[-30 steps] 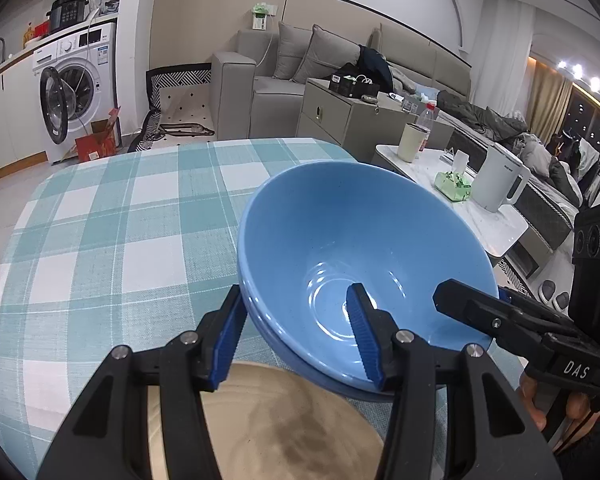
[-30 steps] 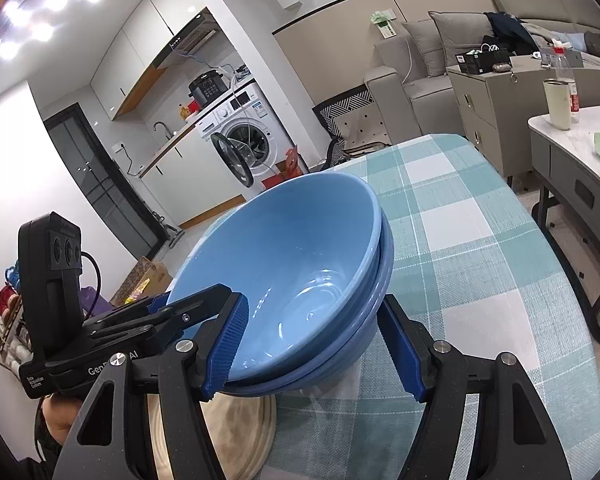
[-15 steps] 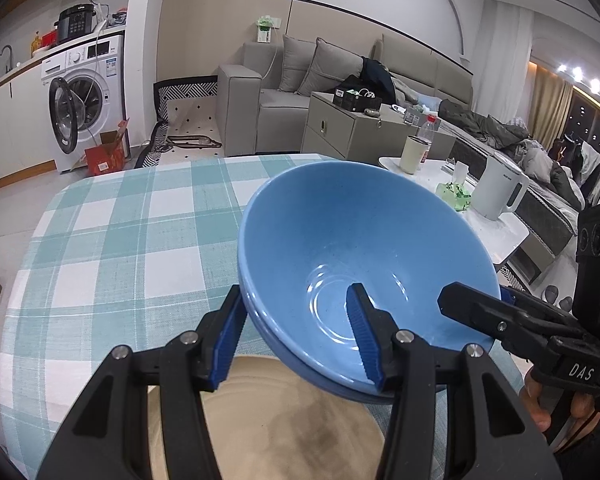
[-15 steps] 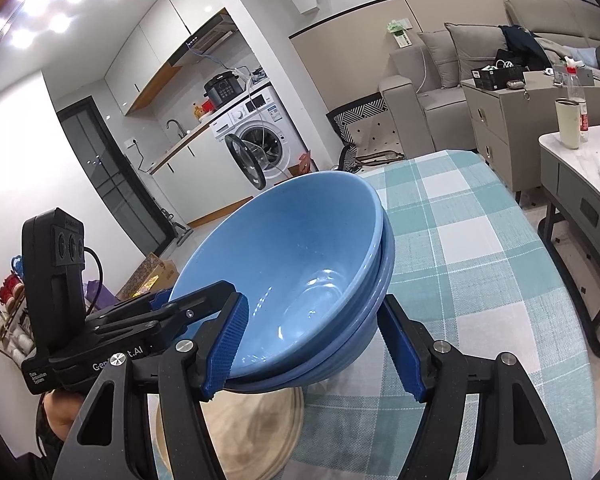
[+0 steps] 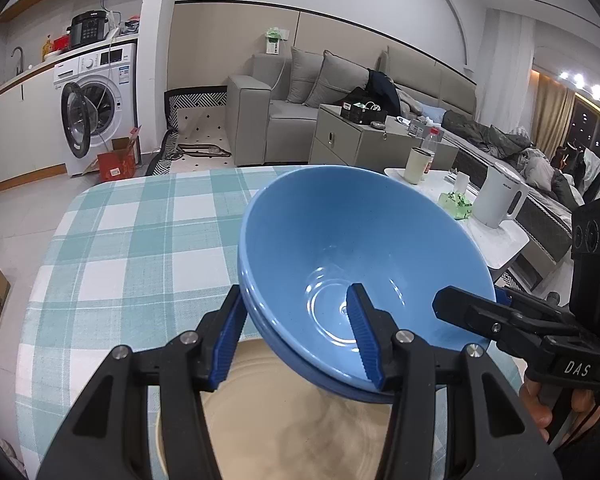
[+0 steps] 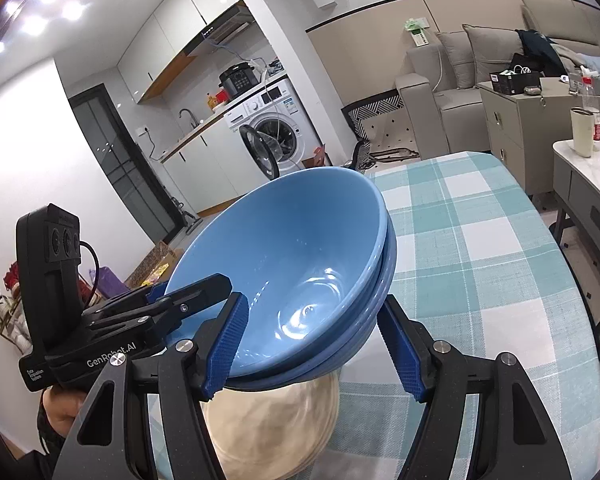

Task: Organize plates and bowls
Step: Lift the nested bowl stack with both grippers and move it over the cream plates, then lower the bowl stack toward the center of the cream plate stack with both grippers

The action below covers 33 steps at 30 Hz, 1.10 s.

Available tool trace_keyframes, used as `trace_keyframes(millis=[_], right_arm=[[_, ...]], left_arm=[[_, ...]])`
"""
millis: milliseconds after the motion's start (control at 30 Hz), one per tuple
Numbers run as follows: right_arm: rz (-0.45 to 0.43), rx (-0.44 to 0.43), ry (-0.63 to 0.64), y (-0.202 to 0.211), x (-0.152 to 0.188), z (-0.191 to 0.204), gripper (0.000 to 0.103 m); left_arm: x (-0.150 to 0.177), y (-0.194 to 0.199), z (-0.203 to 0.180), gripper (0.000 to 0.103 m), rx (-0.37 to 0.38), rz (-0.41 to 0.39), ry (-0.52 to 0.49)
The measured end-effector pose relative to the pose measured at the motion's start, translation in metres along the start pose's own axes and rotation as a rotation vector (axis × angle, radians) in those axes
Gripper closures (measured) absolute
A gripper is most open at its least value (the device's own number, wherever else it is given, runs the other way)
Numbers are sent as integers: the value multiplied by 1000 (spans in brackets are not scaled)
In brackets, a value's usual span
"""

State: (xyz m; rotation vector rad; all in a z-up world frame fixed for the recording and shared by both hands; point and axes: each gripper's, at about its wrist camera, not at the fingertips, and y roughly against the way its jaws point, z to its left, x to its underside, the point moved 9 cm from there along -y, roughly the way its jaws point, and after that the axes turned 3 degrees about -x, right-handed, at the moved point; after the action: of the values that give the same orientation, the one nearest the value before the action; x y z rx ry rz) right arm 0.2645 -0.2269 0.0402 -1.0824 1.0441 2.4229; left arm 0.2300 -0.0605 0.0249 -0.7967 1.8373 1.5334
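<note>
Two stacked blue bowls [image 5: 340, 248] are held in the air, tilted, above a beige plate [image 5: 284, 432] on the checked table. My left gripper [image 5: 296, 336] is shut on the near rim of the stack, one finger inside and one outside. My right gripper [image 6: 316, 340] is shut on the opposite rim of the stack [image 6: 292, 264], one finger inside and one outside. The beige plate also shows in the right wrist view [image 6: 268, 424], under the bowls. Each gripper shows in the other's view.
The table has a teal and white checked cloth [image 5: 132, 240]. Beyond its right edge stands a white side table [image 5: 496, 236] with a kettle, a cup and a green box. A sofa, a cabinet and a washing machine [image 5: 96, 108] stand further back.
Both grippers have risen with the bowl stack, so it hangs higher above the plate and table. Both grips are unchanged.
</note>
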Motion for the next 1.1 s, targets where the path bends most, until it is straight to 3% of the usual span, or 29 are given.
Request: trace_keyframes(millis=[733, 1100], right_arm=[[87, -52, 87, -21, 28, 61, 34], [131, -55, 117, -33, 42, 74, 34]], left_arm=[[32, 41, 44, 53, -65, -8, 48], [46, 47, 58, 53, -82, 0, 69]])
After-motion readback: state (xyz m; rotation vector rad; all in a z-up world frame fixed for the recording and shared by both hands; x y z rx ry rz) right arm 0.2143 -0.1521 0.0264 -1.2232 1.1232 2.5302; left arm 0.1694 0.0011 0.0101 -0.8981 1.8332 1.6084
